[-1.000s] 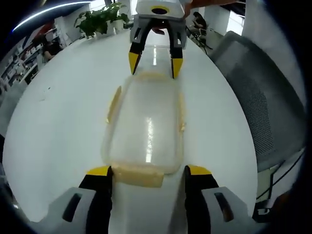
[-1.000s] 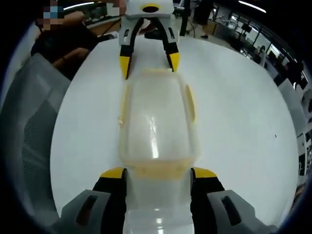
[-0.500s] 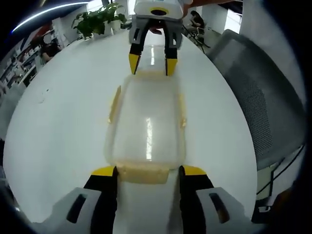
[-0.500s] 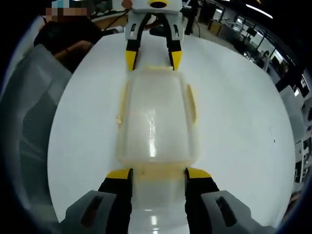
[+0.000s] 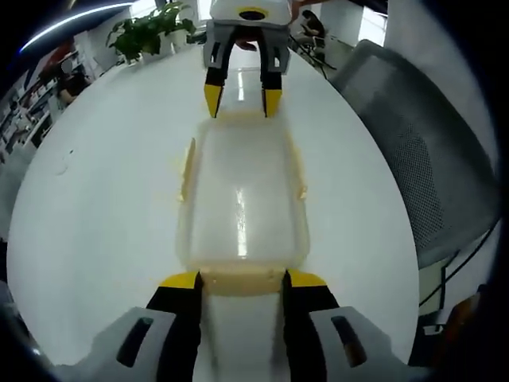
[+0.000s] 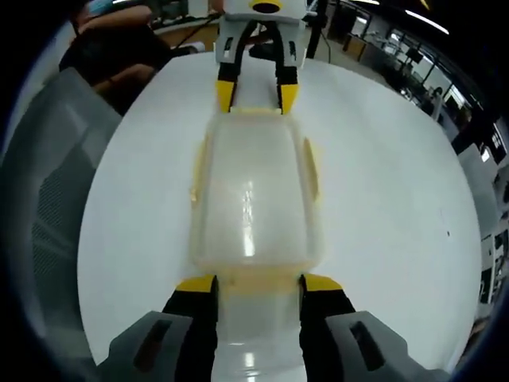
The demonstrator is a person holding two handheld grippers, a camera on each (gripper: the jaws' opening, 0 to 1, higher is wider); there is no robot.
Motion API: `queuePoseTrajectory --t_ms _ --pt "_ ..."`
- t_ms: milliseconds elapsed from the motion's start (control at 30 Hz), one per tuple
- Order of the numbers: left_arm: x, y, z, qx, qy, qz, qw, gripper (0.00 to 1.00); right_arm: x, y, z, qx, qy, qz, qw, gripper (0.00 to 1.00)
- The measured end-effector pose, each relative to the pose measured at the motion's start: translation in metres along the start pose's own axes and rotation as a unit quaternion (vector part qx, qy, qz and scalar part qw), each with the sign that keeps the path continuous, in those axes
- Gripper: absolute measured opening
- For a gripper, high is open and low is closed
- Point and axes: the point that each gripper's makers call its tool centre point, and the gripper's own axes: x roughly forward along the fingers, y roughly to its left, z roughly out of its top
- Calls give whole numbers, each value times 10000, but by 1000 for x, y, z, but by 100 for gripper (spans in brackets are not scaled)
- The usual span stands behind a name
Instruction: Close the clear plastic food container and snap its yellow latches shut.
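Clear plastic, the food container [image 5: 241, 199] lies on the white tabletop [image 5: 95, 199] between the two grippers, its lid already down. The left gripper [image 5: 241, 280] has its fingers narrowed around the near end latch [image 5: 241, 281]; the right gripper [image 6: 257, 284] does the same at the opposite end latch [image 6: 256, 282]. Both side latches [image 6: 310, 169] stand out, not yet snapped. The risk, I think: if one side pushes harder, the light container can slide on the smooth tabletop, or a finger can slip off the latch before it clicks.
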Motion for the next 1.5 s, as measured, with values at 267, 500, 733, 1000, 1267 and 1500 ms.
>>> queuePoseTrajectory --t_ms 267,500,733,1000,1267,1500 --pt "0 -1 -1 13 -63 12 10000 40 1 0 0 8 106 79 9999 39" --pt "0 -2 1 1 34 14 10000 40 2 -1 -1 41 141 130 9998 38" --pt "-1 -3 -1 33 -41 118 9999 38 1 -1 0 55 123 139 9998 38" --pt "-1 -3 1 -34 74 292 9995 38 1 -2 -1 -37 169 148 9997 37" --pt "-8 -5 2 -53 251 378 9990 38 -8 -2 5 -84 134 102 9998 37" --pt "-17 -11 8 -30 272 460 9986 38 -15 2 7 -82 100 131 9998 37"
